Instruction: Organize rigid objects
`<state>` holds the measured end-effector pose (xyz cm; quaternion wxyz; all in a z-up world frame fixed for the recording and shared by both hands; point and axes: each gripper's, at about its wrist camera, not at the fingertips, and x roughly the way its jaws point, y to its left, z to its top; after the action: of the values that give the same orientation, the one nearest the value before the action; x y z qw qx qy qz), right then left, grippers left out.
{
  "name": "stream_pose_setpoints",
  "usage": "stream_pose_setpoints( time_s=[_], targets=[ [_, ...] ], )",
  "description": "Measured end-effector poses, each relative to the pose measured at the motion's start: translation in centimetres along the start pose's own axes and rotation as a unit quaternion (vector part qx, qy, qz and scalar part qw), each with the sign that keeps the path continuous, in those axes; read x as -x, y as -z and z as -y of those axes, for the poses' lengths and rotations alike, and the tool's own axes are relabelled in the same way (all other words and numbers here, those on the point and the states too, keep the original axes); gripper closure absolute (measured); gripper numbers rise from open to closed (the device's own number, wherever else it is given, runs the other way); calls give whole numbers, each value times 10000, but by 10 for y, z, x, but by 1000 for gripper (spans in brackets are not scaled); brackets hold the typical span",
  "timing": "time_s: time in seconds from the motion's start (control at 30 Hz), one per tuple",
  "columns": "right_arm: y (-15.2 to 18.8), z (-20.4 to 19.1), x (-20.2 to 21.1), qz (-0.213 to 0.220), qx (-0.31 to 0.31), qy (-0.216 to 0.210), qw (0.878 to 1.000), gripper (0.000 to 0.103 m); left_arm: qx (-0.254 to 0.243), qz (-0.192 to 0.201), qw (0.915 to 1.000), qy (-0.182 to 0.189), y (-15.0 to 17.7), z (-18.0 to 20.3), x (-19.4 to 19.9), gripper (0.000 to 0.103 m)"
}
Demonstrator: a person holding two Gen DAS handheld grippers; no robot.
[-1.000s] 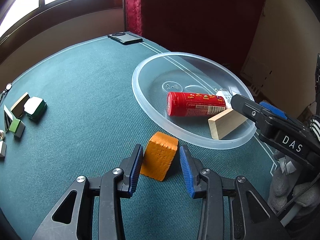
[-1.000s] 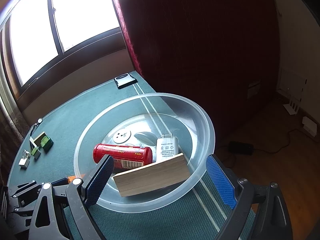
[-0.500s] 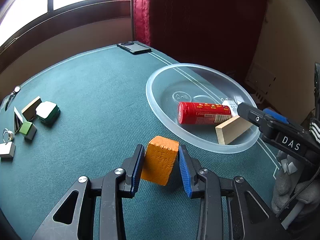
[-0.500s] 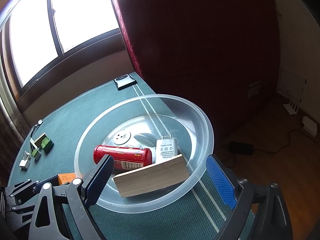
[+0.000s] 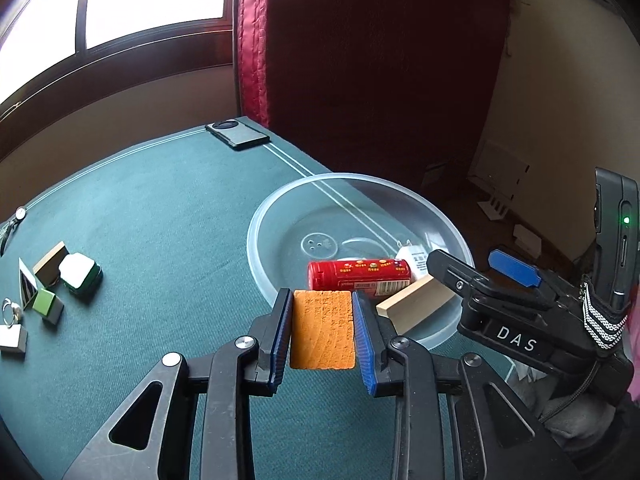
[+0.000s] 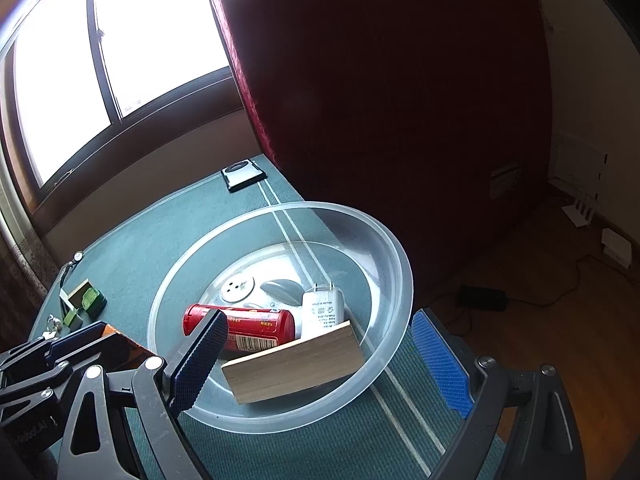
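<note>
My left gripper (image 5: 320, 298) is shut on an orange block (image 5: 322, 328) and holds it upright above the green felt, just short of the clear plastic bowl's rim (image 5: 256, 248). In the bowl lie a red can (image 5: 358, 276), a white charger (image 5: 414, 258) and a pale wooden block (image 5: 412, 306) that leans on the near wall. My right gripper (image 6: 318, 316) stands open over the bowl's near side, above the wooden block (image 6: 292, 364), gripping nothing. In the right wrist view the orange block (image 6: 124, 350) shows at the lower left, between the left gripper's fingers.
Small pieces lie at the felt's left side: a green-and-white box (image 5: 80, 272), a wooden block (image 5: 50, 262), a green cube (image 5: 48, 304) and a metal tag with a ring (image 5: 12, 338). A dark phone (image 5: 236, 134) lies at the far edge. The table drops to the floor right of the bowl.
The left gripper's fingers closed onto the orange block and lifted it off the felt, straightening it. The right gripper stayed where it was.
</note>
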<state>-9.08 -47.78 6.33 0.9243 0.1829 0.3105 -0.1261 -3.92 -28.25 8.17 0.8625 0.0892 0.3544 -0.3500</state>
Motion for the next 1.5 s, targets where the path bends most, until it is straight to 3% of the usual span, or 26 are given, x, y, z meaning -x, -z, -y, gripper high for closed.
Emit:
stream_pose_setpoints(
  time_s=[0.27,0.43,0.67,1.0,1.13,1.5],
  targets=[
    [-2,3,0,14,-39,16,10000,7,-52,-4,9999,111,-7,6,-11,72],
    [-3,4,1,23,-47,23,10000,7,188,-102,9991,363,-7,-1,-23,71],
    [-3,6,2,20,-83,28,10000,7,420,-160,9986,291,-1,-11,-26,58],
    [-3,5,2,30,-76,20,10000,7,394,-172,9988,229,1,-14,-21,58],
    [-4,6,1,22,-83,12,10000,7,621,-196,9977,173,12,-31,-9,36],
    [0,0,2,4,-12,-30,10000,7,1002,-731,9922,132,49,-55,-11,36]
  ],
)
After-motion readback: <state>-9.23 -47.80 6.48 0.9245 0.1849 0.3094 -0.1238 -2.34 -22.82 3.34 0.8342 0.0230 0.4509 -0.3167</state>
